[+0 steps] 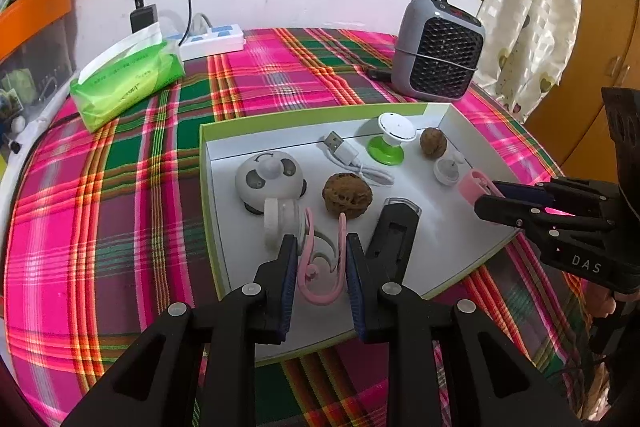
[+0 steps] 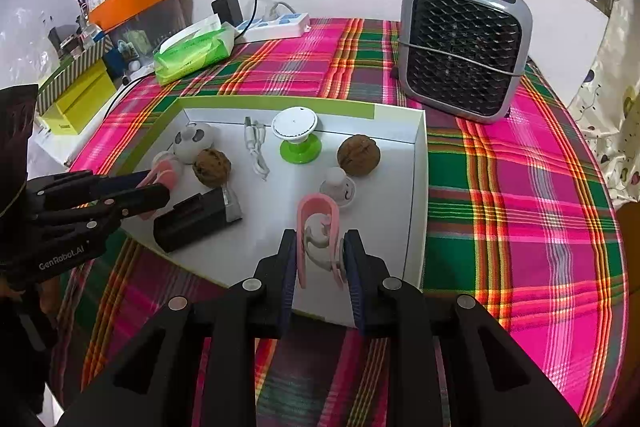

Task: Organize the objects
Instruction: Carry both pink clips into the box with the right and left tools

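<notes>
Each tool pinches a pink plastic ear-hook earpiece, left tool (image 1: 322, 241) and right tool (image 2: 320, 241), low over the shallow white cardboard tray (image 2: 418, 195); next, seemingly, setting both down gently inside.

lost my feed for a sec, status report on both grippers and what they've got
Left hand-held gripper shut on pink clip. Right hand-held gripper shut on second pink clip. Both over white tray. Black device close beside left.
</notes>
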A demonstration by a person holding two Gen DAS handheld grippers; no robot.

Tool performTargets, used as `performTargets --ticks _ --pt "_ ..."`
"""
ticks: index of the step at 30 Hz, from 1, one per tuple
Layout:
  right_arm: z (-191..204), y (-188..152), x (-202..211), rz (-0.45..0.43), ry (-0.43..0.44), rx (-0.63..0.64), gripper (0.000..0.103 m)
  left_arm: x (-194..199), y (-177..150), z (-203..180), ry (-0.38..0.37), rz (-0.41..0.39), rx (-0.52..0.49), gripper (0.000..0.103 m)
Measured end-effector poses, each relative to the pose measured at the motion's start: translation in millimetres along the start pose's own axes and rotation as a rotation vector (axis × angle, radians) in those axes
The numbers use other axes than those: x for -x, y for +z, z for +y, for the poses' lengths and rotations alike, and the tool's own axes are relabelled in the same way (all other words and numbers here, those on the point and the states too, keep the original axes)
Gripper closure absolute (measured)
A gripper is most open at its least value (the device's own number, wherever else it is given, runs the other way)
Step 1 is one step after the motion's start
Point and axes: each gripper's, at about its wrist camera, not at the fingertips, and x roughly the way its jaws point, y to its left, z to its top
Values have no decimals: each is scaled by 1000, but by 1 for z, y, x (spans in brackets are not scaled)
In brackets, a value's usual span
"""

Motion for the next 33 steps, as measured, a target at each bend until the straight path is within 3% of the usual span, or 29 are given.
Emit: performTargets --ticks 9,33 --pt "-2 5 -11 41 29 4 78 -4 2 0 -3 10 -10 82" --pt "0 6 -20 56 -7 25 78 -7 1 -3 17 17 -35 82"
